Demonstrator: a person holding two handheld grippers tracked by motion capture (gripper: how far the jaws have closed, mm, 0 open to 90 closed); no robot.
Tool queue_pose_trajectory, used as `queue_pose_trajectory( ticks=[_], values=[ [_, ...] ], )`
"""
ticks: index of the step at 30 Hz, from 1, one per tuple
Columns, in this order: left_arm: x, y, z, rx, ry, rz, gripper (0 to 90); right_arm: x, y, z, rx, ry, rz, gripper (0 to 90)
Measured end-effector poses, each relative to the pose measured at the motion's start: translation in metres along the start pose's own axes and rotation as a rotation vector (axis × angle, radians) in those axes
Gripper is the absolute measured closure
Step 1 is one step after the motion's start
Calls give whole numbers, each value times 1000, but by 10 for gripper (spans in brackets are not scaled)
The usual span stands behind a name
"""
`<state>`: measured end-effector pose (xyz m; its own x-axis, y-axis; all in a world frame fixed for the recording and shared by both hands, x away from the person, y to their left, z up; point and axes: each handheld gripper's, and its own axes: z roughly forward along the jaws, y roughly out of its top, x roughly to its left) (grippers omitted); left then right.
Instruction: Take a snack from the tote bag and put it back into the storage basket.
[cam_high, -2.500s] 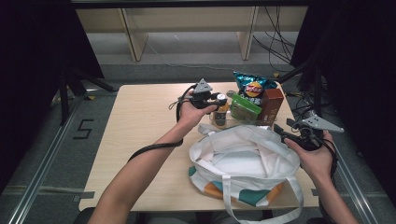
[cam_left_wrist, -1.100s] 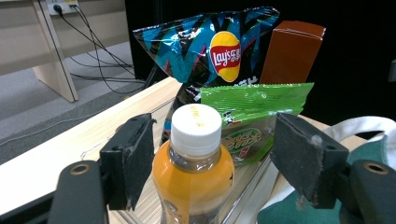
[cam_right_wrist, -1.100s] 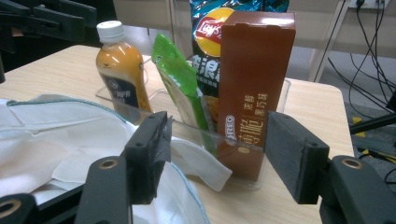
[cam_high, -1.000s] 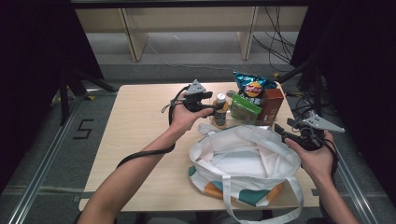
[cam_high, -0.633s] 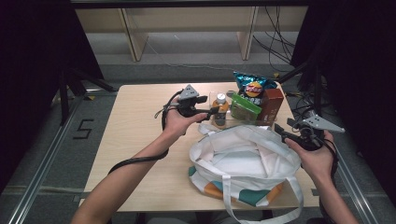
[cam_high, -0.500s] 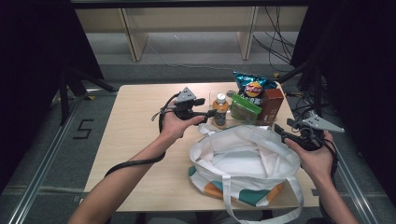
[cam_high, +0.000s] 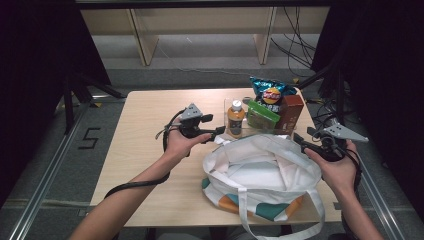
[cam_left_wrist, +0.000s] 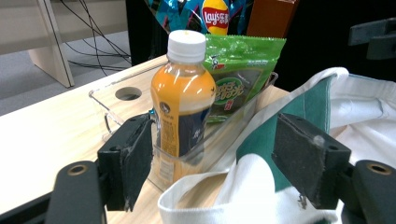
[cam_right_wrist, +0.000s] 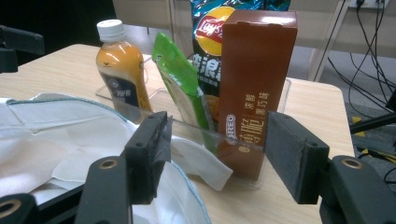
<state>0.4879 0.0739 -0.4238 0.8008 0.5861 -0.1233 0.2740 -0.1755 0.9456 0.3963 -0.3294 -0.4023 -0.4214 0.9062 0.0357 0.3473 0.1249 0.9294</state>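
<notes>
An orange juice bottle (cam_left_wrist: 182, 102) with a white cap stands at the left end of a clear tray (cam_left_wrist: 105, 105). My left gripper (cam_left_wrist: 224, 163) is open and points at it, its left pad (cam_left_wrist: 133, 158) close to the bottle's side. From above, the left gripper (cam_high: 216, 132) sits just left of the bottle (cam_high: 235, 117). My right gripper (cam_right_wrist: 217, 154) is open, facing a brown box (cam_right_wrist: 254, 88), a green packet (cam_right_wrist: 180, 79) and a chips bag (cam_right_wrist: 210, 28) in the tray. The right gripper (cam_high: 306, 143) rests at the right rim of a white tote bag (cam_high: 260, 170).
The tote bag (cam_left_wrist: 327, 140) lies open at the near side of the wooden table (cam_high: 145, 120), right against the tray. Bare tabletop lies to the left. Cables trail off the table's right edge (cam_high: 315, 105).
My left gripper has moved left and lower, toward the near side, and now points sideways at the bottle instead of hovering over it. The right hand has stayed put.
</notes>
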Motion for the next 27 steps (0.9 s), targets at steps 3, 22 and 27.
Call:
queue_pose_trajectory(
  ticks=[3,22,27],
  values=[
    [-1,-4,-2,1,-2,4,280,2,0,0,9,9,32,413],
    [-2,-17,-7,-9,-6,0,275,2,-2,0,1,-4,48,412],
    [-2,-18,-9,-9,-9,2,274,-1,-3,2,-7,20,5,411]
  ],
)
